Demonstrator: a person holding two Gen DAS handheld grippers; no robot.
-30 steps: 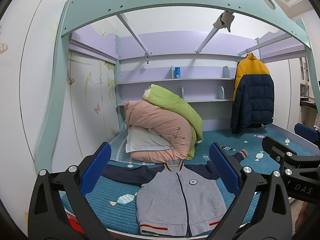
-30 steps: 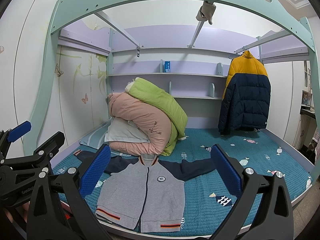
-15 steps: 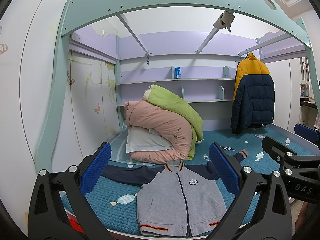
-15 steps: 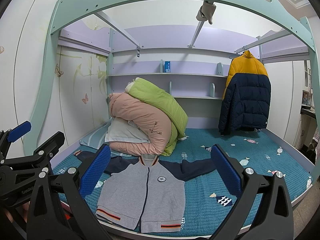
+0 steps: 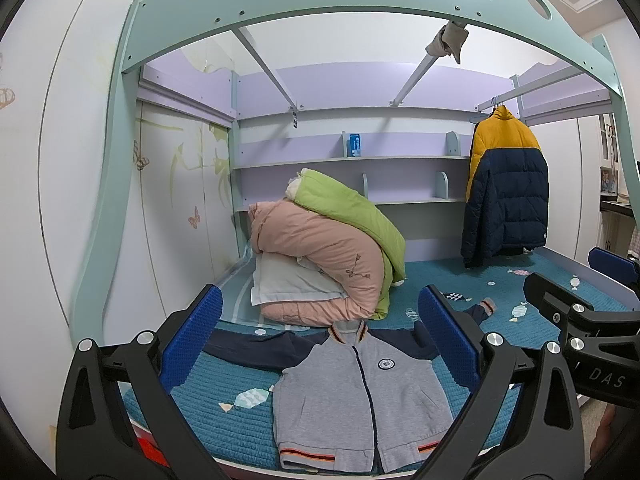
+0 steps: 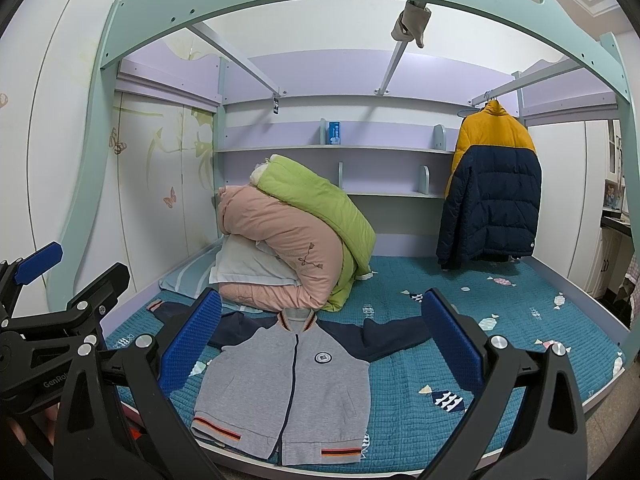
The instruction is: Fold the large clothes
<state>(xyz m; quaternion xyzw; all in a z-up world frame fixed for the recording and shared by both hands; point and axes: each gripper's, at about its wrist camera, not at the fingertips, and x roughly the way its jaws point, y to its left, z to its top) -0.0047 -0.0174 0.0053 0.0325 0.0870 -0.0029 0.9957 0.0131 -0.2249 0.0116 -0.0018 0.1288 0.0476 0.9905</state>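
The grey jacket (image 5: 356, 396) lies front-up with its navy sleeves spread on the teal bed cover (image 6: 460, 320), ahead of and below both claws, likely laid out for folding, while the left gripper (image 5: 320, 344) and right gripper (image 6: 320, 340) hover spread wide, holding nothing.

Jacket (image 6: 292, 384) on bed (image 6: 500, 360), before bedding (image 6: 296, 248).

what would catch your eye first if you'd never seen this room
The grey jacket with navy sleeves, spread flat at the near edge of the teal bed. Behind it a pile of pink and green quilts, and a yellow and navy coat hanging at the right.
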